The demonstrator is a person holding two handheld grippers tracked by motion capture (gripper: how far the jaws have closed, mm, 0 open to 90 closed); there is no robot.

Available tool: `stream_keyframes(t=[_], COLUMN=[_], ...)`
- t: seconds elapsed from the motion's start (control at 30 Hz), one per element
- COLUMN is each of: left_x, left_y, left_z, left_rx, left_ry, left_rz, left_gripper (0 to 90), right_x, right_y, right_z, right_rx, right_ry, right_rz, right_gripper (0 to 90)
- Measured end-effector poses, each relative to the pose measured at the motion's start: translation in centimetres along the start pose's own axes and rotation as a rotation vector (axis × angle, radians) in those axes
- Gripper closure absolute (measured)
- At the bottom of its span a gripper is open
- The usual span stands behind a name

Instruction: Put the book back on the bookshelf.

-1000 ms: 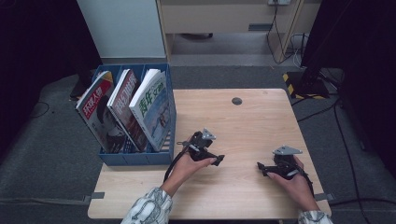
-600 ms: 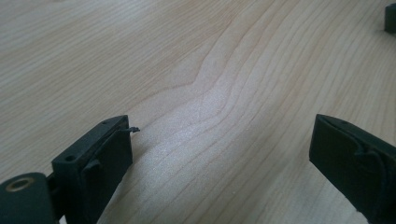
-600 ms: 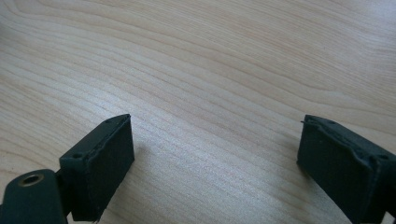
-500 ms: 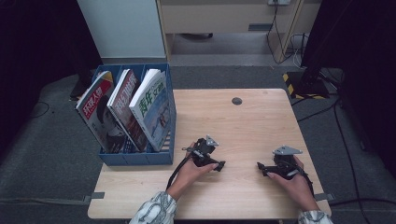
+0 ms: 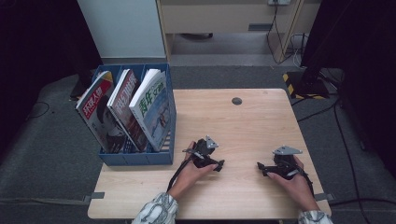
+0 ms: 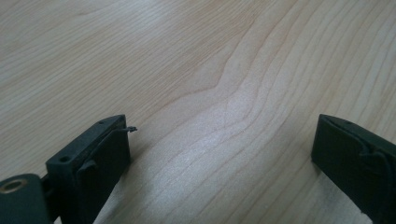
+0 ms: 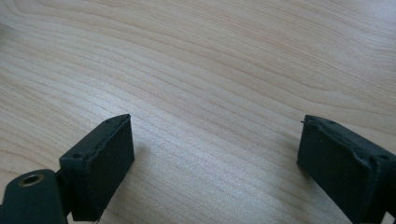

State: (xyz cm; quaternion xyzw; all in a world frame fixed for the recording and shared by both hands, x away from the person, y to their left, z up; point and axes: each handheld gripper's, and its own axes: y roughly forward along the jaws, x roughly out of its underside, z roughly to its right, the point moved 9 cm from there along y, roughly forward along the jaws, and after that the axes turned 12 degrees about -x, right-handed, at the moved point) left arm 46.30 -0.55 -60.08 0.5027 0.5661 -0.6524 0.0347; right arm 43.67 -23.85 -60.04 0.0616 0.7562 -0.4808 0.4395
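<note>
Both tongs are spread wide with nothing between the jaws, parked low over the counter (image 5: 243, 130). The left tongs (image 5: 219, 164) point toward the right tongs (image 5: 259, 166), bare wood between them. The nearest things to work on are the three magazines (image 5: 126, 112) standing tilted in the blue file box (image 5: 140, 157), just off the outer side of the left tongs.

Risk as I see it: those magazines are thin, glossy and floppy, leaning loosely in their slots. Pinch one by a corner and it'll probably bend, slip, or drag its neighbour along. The box is light-looking plastic with slotted walls, so a sideways pull could tip or slide it.

The counter is pale, smooth wood grain, and the jaws are matte black rectangular blocks.
</note>
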Motion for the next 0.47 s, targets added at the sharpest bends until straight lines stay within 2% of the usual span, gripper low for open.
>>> stream_keyframes(t=[0.1,0.3,0.47], left_x=[0.3,1.0,1.3], left_y=[-0.2,-0.7,-0.9], left_z=[-0.3,-1.3,-1.5], left_rx=[-0.003,-0.015,-0.024], left_ry=[-0.005,-0.026,-0.034], left_rz=[0.016,0.008,0.006], left_gripper=[3.5,2.4,2.2], right_x=[0.0,0.0,0.0], right_y=[0.0,0.0,0.0], right_z=[0.0,0.0,-0.1], right_rx=[0.0,0.002,0.005], right_ry=[0.0,0.005,0.008], right_rz=[0.001,0.001,0.0], right_gripper=[11.0,10.8,10.5])
